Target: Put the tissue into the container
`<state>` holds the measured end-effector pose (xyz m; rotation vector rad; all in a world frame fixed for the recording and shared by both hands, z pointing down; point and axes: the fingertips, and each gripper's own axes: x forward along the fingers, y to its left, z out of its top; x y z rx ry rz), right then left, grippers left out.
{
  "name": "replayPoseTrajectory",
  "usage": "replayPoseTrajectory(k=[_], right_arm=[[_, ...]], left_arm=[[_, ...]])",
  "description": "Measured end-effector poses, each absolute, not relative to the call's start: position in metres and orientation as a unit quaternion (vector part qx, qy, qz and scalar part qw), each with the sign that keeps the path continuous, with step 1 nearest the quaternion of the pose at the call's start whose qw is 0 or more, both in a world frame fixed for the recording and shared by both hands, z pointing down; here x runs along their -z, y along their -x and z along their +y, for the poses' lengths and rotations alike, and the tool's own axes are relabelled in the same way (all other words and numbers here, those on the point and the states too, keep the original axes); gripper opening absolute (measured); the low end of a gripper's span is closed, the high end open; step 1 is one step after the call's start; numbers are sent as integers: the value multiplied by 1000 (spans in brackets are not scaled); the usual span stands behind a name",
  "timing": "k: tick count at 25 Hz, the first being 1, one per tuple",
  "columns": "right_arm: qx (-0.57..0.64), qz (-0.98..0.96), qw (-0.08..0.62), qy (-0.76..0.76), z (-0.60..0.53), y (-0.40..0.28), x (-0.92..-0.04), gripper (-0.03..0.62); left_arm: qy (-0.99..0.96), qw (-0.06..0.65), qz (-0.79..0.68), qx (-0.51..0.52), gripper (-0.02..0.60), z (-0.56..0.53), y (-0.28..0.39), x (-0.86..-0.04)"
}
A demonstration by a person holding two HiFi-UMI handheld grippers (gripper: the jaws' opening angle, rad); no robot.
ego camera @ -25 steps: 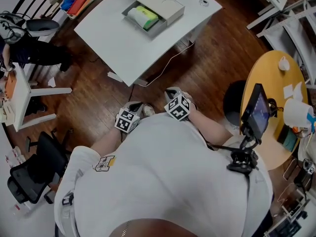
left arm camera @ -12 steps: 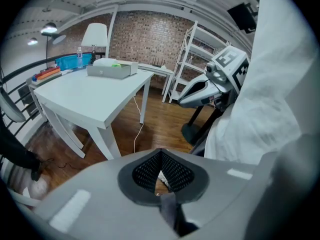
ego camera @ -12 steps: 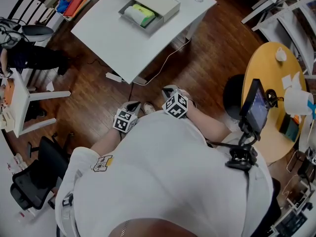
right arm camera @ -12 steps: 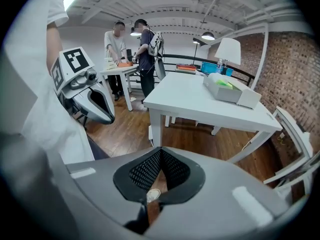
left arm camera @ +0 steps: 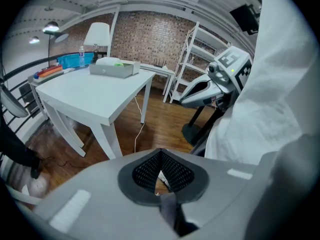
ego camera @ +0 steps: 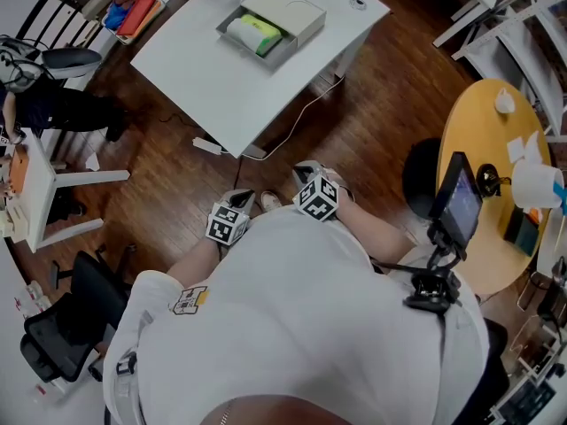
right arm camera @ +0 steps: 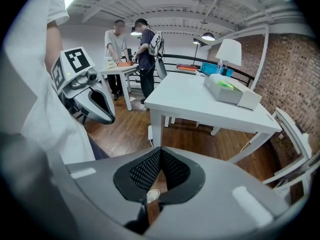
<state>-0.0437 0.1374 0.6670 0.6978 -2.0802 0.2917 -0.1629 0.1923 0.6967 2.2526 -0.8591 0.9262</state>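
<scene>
Left tool (ego camera: pixel 241 198) and right tool (ego camera: pixel 306 168): we are holding them side by side, low over the wood floor (ego camera: pixel 372 122), both angling down. Each is showing its jaws pressed together, with nothing between them. We are standing off from the white surface (ego camera: pixel 213 69). The tissue (ego camera: pixel 255 34) is lying in the open half of the container (ego camera: pixel 288 11), which is sitting near the surface's far edge, well apart from both tools

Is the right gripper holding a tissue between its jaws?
No, the right gripper has its jaws closed together, with nothing between them.
</scene>
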Motion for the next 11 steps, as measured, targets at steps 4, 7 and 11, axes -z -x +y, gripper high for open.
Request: replayPoseTrajectory(k=[4, 7, 11], right_arm=[[-117, -840, 447, -283, 137, 45, -667, 0], [-115, -842, 446, -282, 137, 47, -667, 0], [-109, -844, 446, -276, 137, 50, -666, 0]], left_arm=[[-838, 278, -320, -343, 0, 192, 164, -697], [-838, 278, -321, -343, 0, 193, 166, -697], [-837, 277, -324, -343, 0, 195, 168, -696]])
